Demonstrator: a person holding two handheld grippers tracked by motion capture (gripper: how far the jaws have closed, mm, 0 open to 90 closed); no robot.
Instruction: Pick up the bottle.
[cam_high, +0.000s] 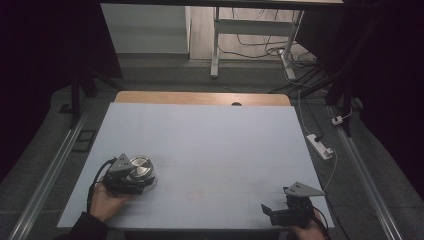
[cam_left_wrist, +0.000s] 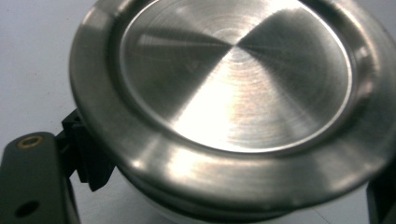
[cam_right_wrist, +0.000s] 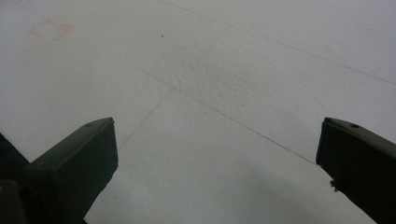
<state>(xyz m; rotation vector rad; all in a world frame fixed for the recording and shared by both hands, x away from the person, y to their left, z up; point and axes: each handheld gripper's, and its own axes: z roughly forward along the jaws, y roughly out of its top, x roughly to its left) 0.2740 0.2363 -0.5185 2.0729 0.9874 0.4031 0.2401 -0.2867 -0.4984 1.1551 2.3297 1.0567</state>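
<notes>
Resting at the near right edge of the pale blue table top (cam_high: 210, 145), right gripper (cam_high: 272, 214) has jaws spread wide, nothing between them. Left gripper (cam_high: 131, 184), near left, jaws clamped on the sides of a round steel lidded container (cam_left_wrist: 233, 88) sitting on the table. Farther off: wooden table edge (cam_high: 200, 98), white power strip (cam_high: 320, 146) on the floor.

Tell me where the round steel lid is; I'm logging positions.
In the high view the steel lid sits near the white board's front-left corner, between the left hand-held gripper's jaws.

no legible text, seemingly
</notes>
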